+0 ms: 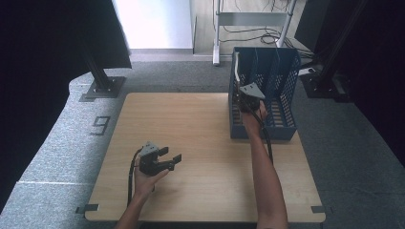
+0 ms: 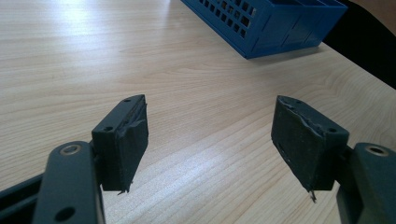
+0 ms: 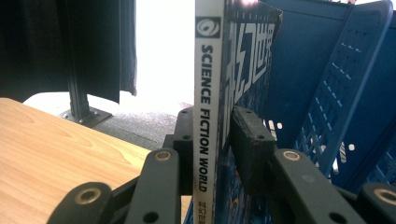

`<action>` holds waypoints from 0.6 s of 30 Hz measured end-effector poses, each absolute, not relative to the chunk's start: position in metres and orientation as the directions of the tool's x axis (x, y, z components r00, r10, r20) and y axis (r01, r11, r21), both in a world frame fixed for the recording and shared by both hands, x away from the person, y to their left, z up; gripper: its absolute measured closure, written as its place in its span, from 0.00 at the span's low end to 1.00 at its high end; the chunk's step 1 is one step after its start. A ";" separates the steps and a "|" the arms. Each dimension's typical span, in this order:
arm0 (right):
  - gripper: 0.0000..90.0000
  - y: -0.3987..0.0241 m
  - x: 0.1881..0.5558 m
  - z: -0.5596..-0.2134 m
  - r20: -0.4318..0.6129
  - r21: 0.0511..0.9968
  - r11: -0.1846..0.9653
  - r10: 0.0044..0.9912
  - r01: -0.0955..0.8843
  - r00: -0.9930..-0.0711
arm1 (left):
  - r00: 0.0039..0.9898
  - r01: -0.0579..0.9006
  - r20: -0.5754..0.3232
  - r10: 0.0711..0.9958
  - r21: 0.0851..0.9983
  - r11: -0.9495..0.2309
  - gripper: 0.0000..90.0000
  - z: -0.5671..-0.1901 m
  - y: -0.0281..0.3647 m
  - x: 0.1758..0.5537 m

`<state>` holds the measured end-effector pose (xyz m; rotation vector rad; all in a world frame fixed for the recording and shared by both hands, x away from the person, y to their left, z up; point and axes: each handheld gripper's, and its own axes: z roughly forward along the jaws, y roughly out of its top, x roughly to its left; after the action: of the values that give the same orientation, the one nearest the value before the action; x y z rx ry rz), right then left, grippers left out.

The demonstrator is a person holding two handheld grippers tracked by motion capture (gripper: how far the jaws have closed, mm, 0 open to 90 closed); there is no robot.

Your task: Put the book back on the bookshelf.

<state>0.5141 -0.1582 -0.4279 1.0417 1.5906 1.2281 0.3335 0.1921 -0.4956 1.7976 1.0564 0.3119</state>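
A light wooden table (image 1: 200,157) carries a blue perforated file rack (image 1: 282,102) at its far right edge. At the rack's leftmost slot stands a magazine (image 3: 219,84), spine reading "SCIENCE FICTION WORLD", upright and clamped between the jaws of the right gripper (image 3: 215,135). The left gripper (image 2: 210,140) hovers over bare tabletop, jaws wide apart with nothing between them.

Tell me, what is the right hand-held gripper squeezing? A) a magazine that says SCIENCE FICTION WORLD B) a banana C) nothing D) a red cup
A: in the right gripper view the right hand-held gripper has its jaws pressed on both sides of the upright magazine, beside the blue file rack.
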 end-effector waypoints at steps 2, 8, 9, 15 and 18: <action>0.77 -0.159 0.515 -0.428 -0.124 0.981 0.162 0.948 0.108 -0.293 | 0.587 0.518 -0.238 0.774 0.845 -0.133 0.30 -0.495 0.192 0.334; 0.69 -0.157 0.514 -0.430 -0.119 0.981 0.160 0.944 0.112 -0.307 | 0.588 0.519 -0.236 0.773 0.844 -0.137 0.30 -0.496 0.191 0.333; 0.67 -0.156 0.513 -0.430 -0.122 0.980 0.163 0.944 0.113 -0.307 | 0.588 0.519 -0.236 0.774 0.843 -0.138 0.30 -0.496 0.191 0.333; 0.59 -0.157 0.509 -0.430 -0.128 0.981 0.164 0.947 0.099 -0.294 | 0.594 0.521 -0.232 0.771 0.841 -0.148 0.30 -0.497 0.189 0.333; 0.58 -0.160 0.507 -0.431 -0.118 0.983 0.153 0.948 0.098 -0.295 | 0.597 0.521 -0.230 0.769 0.840 -0.153 0.30 -0.497 0.188 0.333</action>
<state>0.5069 -0.1596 -0.4307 1.0398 1.5752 1.2534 0.3332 0.1877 -0.4974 1.8203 1.0470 0.3094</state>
